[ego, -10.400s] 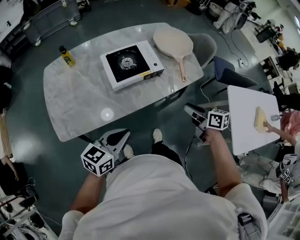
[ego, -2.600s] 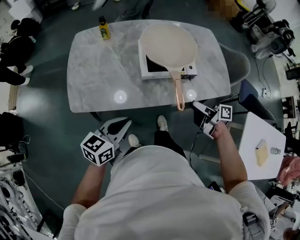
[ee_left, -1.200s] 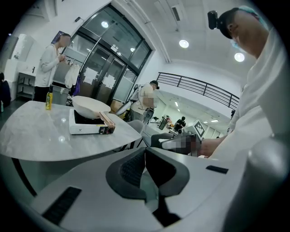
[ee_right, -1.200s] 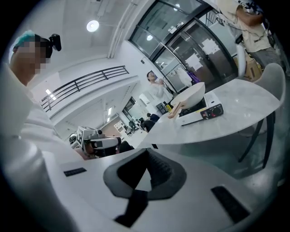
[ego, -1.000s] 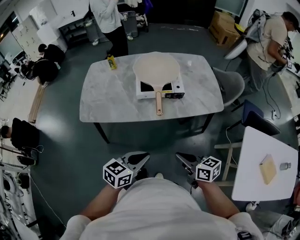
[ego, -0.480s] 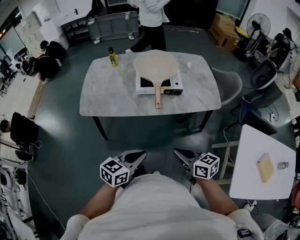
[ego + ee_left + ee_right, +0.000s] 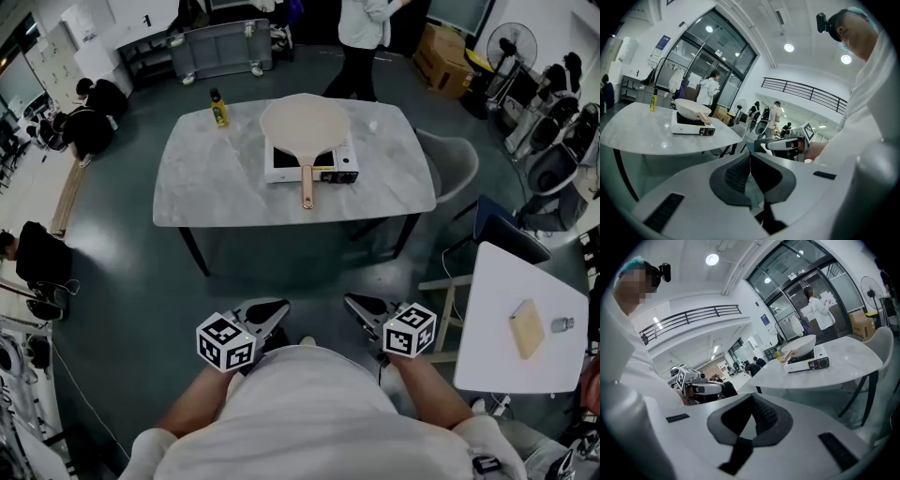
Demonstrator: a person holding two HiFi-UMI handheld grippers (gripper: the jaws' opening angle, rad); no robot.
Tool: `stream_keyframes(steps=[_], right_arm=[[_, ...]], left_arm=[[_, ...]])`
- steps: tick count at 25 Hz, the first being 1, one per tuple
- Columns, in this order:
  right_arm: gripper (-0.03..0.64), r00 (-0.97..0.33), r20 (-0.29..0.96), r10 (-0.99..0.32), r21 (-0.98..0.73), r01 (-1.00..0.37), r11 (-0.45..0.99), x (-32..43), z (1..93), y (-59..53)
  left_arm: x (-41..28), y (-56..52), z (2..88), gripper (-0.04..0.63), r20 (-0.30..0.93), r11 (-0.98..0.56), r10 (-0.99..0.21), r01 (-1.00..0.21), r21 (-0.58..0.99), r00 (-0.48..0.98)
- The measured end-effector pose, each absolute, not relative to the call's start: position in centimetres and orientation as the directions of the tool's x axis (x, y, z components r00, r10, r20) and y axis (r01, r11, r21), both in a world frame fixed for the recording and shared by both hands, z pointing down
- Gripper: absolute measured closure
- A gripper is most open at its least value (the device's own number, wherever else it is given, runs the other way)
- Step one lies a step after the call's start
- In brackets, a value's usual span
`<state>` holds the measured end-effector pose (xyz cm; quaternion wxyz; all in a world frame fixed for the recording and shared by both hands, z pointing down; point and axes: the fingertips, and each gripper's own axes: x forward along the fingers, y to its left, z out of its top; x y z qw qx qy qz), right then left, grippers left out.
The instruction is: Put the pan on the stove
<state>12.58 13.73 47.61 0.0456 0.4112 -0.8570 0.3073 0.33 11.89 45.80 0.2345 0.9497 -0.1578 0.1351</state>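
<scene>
The beige pan (image 7: 305, 122) sits on the white portable stove (image 7: 341, 165) in the middle of the marble table (image 7: 216, 183), its copper handle (image 7: 307, 187) pointing toward me. Both grippers hang close to my body, far from the table. My left gripper (image 7: 267, 313) is shut with nothing in it, and my right gripper (image 7: 361, 307) is shut and empty too. From the left gripper view the pan (image 7: 691, 108) and stove (image 7: 689, 129) are small and far off. The right gripper view also has the pan (image 7: 802, 345) on the stove (image 7: 808, 364).
A yellow bottle (image 7: 218, 110) stands at the table's far left corner. A grey chair (image 7: 450, 164) and a blue chair (image 7: 497, 225) are to the right, near a white side table (image 7: 497, 281) bearing a tan block (image 7: 525, 328). A person (image 7: 361, 23) walks behind the table.
The pan, beside the stove long ago, now rests on it. Over the last second both grippers stayed near my body, and the person behind the table walked to the right.
</scene>
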Motion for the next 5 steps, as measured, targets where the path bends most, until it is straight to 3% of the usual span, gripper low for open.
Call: stream_keyframes(steps=[5], right_arm=[[0.612, -0.653, 0.328, -0.682, -0.490, -0.735, 0.468, 13.30, 47.87, 14.15]], left_arm=[[1.08, 12.14, 45.87, 0.577, 0.329, -0.845, -0.232, -0.357, 0.398, 0.915]])
